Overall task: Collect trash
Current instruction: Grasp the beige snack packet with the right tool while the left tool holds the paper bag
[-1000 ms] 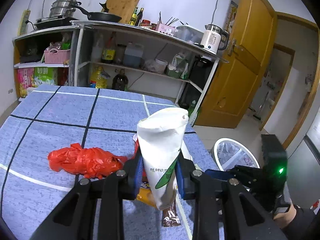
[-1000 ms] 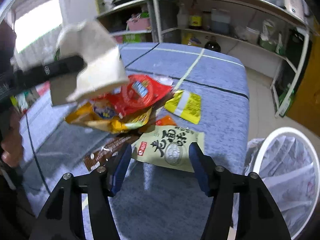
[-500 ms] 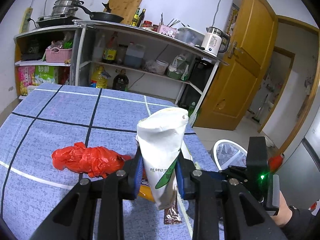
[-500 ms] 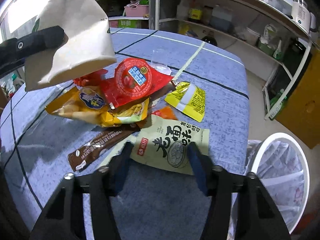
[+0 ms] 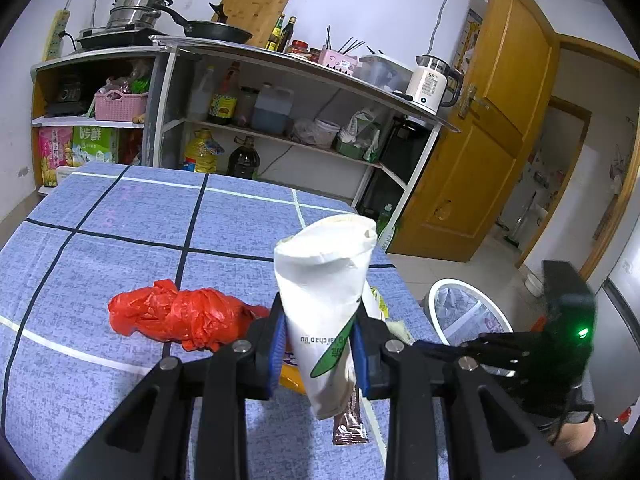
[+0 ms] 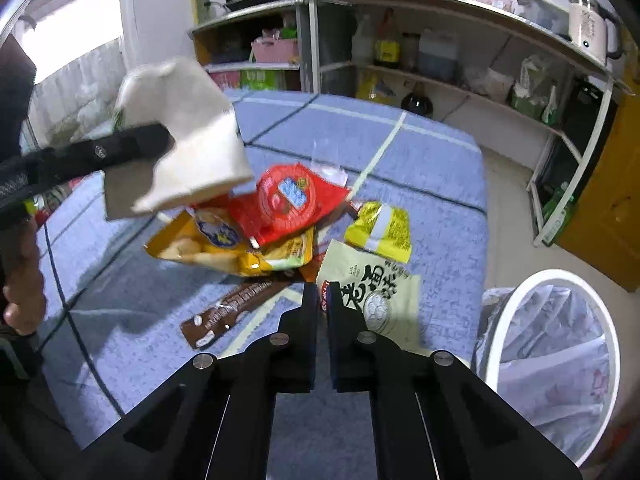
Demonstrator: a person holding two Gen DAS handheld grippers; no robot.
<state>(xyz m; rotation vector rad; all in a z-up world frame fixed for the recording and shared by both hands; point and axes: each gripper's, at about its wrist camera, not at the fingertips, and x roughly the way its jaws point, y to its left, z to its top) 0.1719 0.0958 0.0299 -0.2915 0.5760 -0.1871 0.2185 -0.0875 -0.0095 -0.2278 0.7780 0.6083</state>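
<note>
— Above the bench [image 5: 120,216], why is the paper bag [image 5: 326,300] gripped upright by the left tongs [image 5: 318,354]?

— To receive trash; the green packet's [image 6: 372,292] corner is pinched by the closed right tongs [image 6: 323,294].

My left tongs [image 5: 318,350] clamp the paper cup [image 5: 326,292] and tilt downward. My right tongs [image 6: 323,300] are closed on the pale packet's [image 6: 370,294] corner, right of the cup.

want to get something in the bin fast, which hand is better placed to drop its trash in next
Right, probably. The right gripper has pinched the corner of the pale green wrapper at the table edge, with the bin just beside it. The left gripper holds the white paper bag farther back over the table.
</note>
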